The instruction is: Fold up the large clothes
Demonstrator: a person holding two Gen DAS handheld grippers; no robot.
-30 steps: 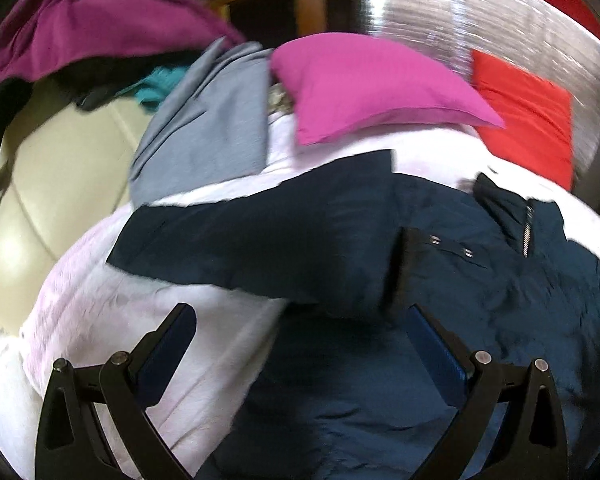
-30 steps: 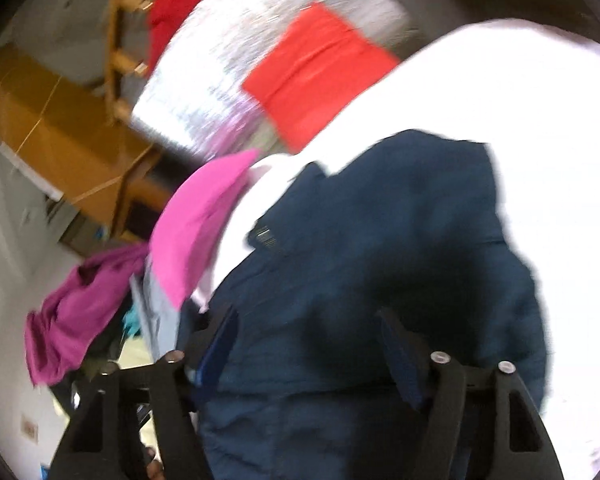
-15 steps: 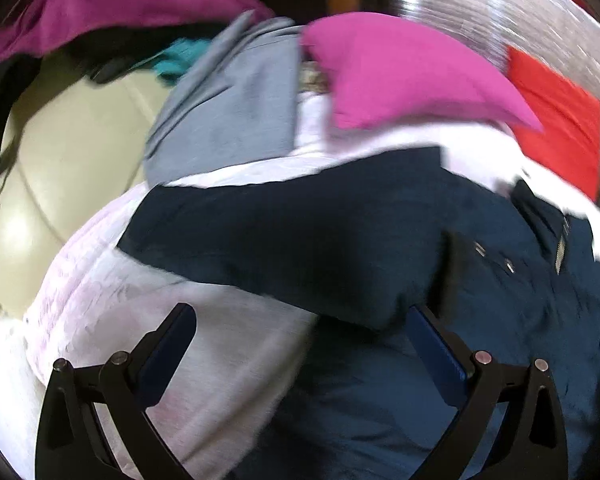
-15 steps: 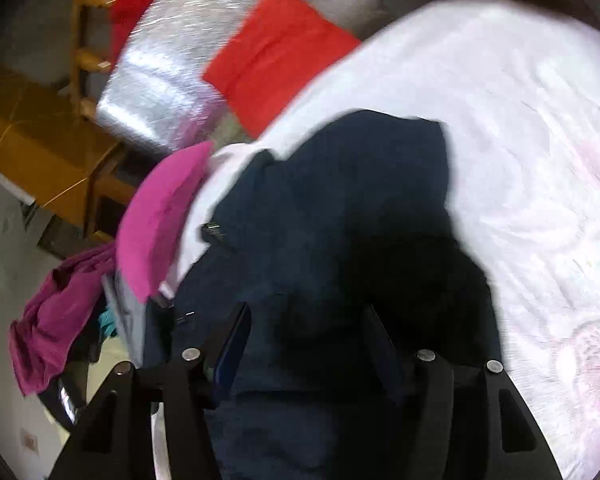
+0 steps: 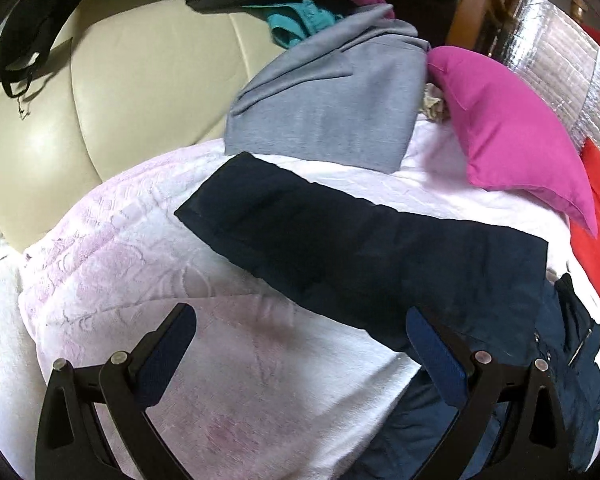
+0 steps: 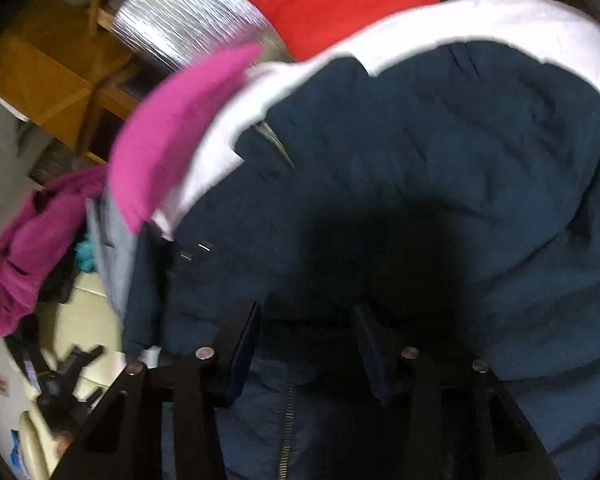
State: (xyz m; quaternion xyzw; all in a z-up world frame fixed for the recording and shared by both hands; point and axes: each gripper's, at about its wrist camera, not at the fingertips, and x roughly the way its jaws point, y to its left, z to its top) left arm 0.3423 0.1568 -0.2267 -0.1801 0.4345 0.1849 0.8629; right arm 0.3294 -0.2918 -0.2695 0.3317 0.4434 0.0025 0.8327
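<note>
Right gripper [image 6: 306, 344] jaws half-closed, just been closing over jacket [image 6: 440, 184] fabric, not yet pinched; gather a full fold first. Left gripper [image 5: 300, 348] wide open, empty.

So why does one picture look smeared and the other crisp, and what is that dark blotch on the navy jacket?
Right wrist view: motion blur smears the pink cushion and silver sheet; the blotch on the navy jacket looks like a shadow, probably the gripper's. Left wrist view: sharp, with fisheye bending at the edges, glare on the cream sofa, and the white blanket nearly washed out.
</note>
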